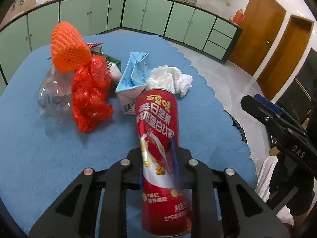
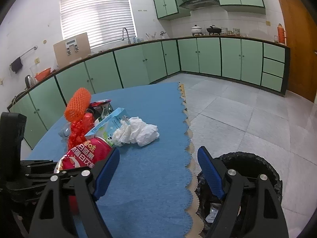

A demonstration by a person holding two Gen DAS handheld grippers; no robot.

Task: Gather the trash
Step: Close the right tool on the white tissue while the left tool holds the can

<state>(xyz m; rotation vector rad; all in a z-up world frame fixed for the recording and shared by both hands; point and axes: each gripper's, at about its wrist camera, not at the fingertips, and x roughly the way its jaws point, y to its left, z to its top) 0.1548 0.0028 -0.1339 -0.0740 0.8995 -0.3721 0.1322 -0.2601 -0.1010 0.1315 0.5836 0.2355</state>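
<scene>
A tall red drink can [image 1: 158,127] with white lettering is clamped between the blue pads of my left gripper [image 1: 158,164] and leans above the blue tablecloth [image 1: 49,158]. The right wrist view shows the same can [image 2: 87,154] at the lower left. My right gripper [image 2: 158,154] stands open with nothing between its fingers, at the table's scalloped edge. Behind the can lie a crumpled white tissue [image 1: 170,77], an opened light-blue carton [image 1: 130,75], a red plastic bag [image 1: 91,99], an orange foam net [image 1: 67,47] and a clear plastic bottle [image 1: 51,95].
A bin lined with a black bag [image 2: 247,155] stands on the tiled floor just off the table's right edge, under my right gripper's right finger. Green kitchen cabinets [image 2: 208,55] line the far walls. A wooden door [image 1: 263,29] is on the right.
</scene>
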